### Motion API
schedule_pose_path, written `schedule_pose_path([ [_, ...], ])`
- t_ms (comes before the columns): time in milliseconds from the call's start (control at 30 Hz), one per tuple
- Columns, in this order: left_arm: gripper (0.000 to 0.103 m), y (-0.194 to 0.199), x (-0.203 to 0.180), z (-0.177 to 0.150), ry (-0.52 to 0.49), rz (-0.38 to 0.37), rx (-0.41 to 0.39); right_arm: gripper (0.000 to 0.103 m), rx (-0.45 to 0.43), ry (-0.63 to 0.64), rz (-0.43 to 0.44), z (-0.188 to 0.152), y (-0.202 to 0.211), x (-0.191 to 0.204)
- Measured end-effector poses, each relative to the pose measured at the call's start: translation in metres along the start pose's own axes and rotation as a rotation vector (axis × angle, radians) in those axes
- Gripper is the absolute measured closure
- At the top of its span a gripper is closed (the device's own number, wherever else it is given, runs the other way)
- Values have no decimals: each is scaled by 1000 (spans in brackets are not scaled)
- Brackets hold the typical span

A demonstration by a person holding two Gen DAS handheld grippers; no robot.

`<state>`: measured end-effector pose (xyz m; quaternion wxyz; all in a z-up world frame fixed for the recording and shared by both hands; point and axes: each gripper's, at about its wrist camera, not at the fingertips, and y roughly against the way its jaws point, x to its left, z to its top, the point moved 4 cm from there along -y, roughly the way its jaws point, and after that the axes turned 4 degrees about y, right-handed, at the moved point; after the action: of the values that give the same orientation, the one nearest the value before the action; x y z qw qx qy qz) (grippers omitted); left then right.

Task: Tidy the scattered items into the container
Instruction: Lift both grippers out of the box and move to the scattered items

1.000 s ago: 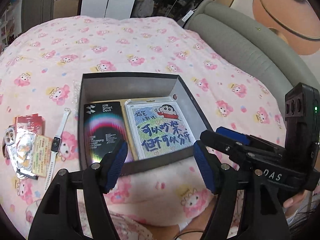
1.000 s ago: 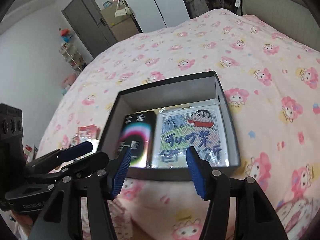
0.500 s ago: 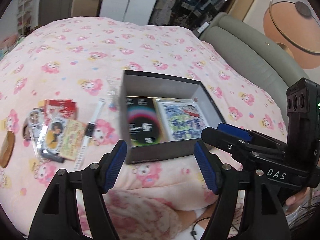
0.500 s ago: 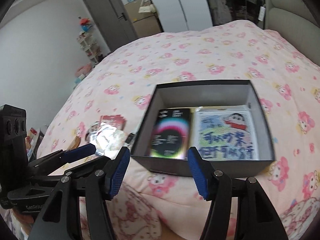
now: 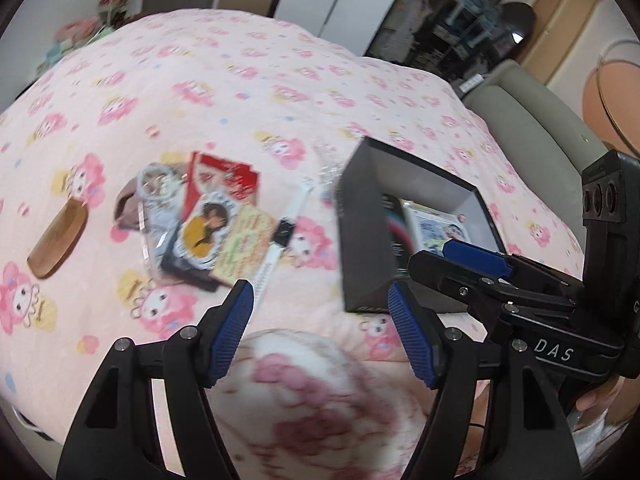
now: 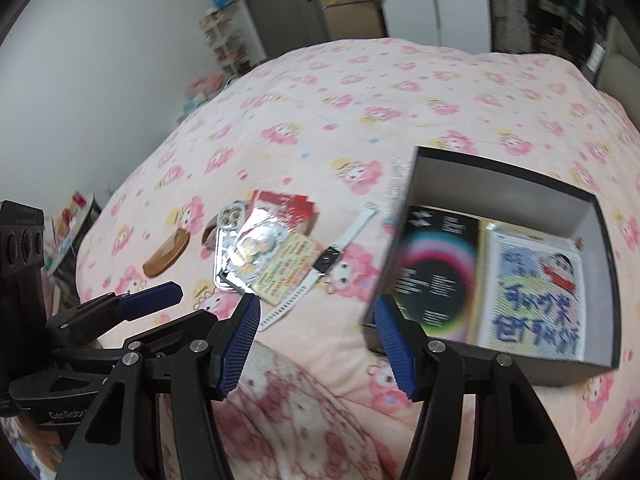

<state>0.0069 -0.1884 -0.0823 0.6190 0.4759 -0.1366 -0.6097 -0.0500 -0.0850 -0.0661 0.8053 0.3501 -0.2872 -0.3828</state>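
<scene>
A bed covered by a pink cartoon-print blanket (image 6: 320,92) fills both views, with a white wall and a grey door behind it. On the blanket an open dark box (image 6: 600,272) is seen at three o'clock in the right wrist view; a black packet (image 6: 436,276) and a cartoon-printed card (image 6: 536,292) lie flat inside it, side by side. Outside the box, towards nine o'clock, a white smartwatch (image 6: 320,268) is laid just beside a loose pile of cards (image 6: 280,256) that overlaps a clear phone case (image 6: 228,224); red packets (image 6: 288,204) lie at the pile's twelve o'clock and a wooden comb (image 6: 166,254) at its nine o'clock. The right gripper (image 6: 316,344) is held over the blanket with its jaws wide apart and nothing between them. The left gripper (image 5: 320,336) is likewise spread wide and empty.
</scene>
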Motion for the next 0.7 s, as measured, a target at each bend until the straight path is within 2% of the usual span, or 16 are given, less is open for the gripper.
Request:
schedule_pose_path([
  [100, 32, -6, 24, 0, 40, 2, 13, 47, 31, 34, 6, 3, -18, 14],
  [200, 32, -16, 47, 0, 132, -51, 44, 47, 82, 60, 37, 3, -40, 23],
  [333, 32, -31, 77, 2, 199, -24, 54, 47, 139, 77, 39, 3, -66, 31],
  [467, 33, -45, 104, 6, 278, -48, 63, 47, 191, 82, 72, 7, -91, 38],
  [700, 39, -74, 146, 15, 344, 3, 73, 47, 276, 102, 119, 14, -138, 53],
])
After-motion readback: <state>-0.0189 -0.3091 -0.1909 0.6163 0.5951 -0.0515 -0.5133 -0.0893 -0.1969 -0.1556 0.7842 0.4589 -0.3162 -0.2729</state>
